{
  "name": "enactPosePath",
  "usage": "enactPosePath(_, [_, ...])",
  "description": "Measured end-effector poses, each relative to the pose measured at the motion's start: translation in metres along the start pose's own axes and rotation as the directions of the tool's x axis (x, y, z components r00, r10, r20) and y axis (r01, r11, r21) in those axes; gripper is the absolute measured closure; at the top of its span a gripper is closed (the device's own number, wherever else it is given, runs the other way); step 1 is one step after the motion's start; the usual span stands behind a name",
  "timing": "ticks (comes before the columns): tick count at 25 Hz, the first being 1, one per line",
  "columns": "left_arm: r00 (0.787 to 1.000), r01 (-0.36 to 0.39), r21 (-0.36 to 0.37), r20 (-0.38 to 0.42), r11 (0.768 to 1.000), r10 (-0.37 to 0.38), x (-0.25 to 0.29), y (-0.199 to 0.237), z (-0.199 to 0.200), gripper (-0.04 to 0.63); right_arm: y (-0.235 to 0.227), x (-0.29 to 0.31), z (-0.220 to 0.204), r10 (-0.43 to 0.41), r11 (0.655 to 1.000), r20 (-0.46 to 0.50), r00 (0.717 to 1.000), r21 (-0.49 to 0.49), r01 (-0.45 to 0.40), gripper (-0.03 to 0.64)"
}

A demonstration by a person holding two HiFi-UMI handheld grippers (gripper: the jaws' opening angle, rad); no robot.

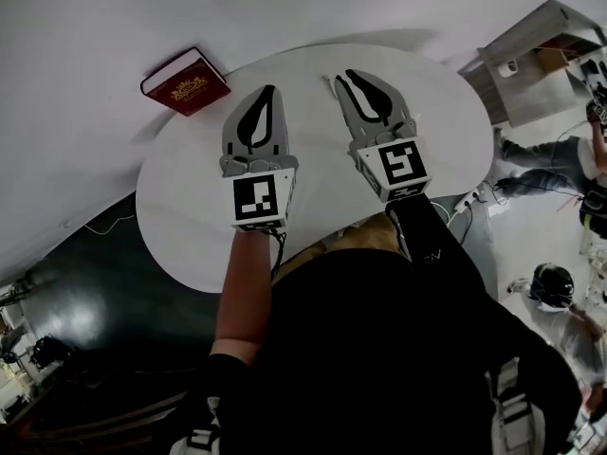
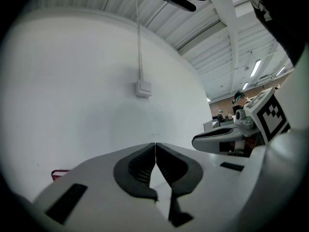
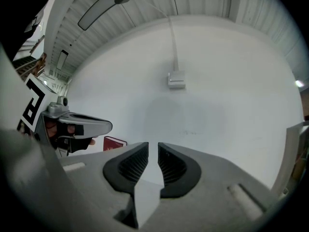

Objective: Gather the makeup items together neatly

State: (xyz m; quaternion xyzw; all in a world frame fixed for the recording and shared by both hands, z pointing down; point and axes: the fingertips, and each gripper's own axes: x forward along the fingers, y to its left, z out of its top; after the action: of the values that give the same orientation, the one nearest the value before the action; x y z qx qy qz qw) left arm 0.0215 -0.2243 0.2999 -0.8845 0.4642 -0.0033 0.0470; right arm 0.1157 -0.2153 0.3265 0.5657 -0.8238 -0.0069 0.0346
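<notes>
Both are out over the round white table [image 1: 190, 216], side by side, pointing toward its far rim. The left hand-held gripper [image 1: 269, 89] has its jaws pressed tip to tip, with nothing caught in them. The right hand-held gripper [image 1: 343, 74] is cracked open just a sliver, and there's only bare table showing through the gap. The red box [image 1: 185, 81] with the gold crest sits at the table's far-left rim, well apart from both.

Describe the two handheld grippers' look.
Both the left gripper and right gripper have light grey bodies, curved jaws lined with black ribbed pads, and a white cube with black square markers at the back. The person wears a black top.
</notes>
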Motion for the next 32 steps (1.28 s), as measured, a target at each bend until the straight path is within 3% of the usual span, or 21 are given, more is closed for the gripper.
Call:
enactPosePath(4, [1.000, 0.009, -0.012, -0.004, 1.000, -0.009, 0.011, -0.002, -0.006, 0.586, -0.012, 0.009, -0.015, -0.012, 1.000, -0.036, 0.999, 0.010, 0.012, 0.566])
enactPosePath(12, [1.000, 0.022, -0.026, -0.013, 0.999, -0.022, 0.027, -0.003, -0.019, 0.586, -0.022, 0.050, -0.115, 0.028, 1.000, -0.264, 0.964, 0.018, -0.025, 0.566])
enactPosePath(19, [0.999, 0.015, -0.020, -0.039, 1.000, -0.016, 0.043, 0.006, -0.040, 0.586, -0.031, 0.078, -0.210, 0.073, 0.996, -0.466, 0.882, 0.080, -0.040, 0.552])
enactPosePath(25, [0.996, -0.001, 0.025, -0.089, 1.000, 0.003, 0.050, 0.015, -0.055, 0.586, -0.050, 0.092, -0.262, 0.062, 0.996, -0.568, 0.821, 0.088, -0.015, 0.546])
enactPosePath(28, [0.995, -0.030, 0.016, -0.097, 0.999, 0.031, 0.054, 0.023, -0.059, 0.586, -0.053, 0.097, -0.284, 0.066, 0.994, -0.622, 0.781, 0.112, 0.005, 0.546])
enactPosePath(32, [0.989, -0.015, 0.113, -0.146, 0.994, 0.031, 0.055, 0.029, -0.065, 0.586, -0.053, 0.097, -0.305, 0.058, 0.995, -0.683, 0.728, 0.097, 0.013, 0.546])
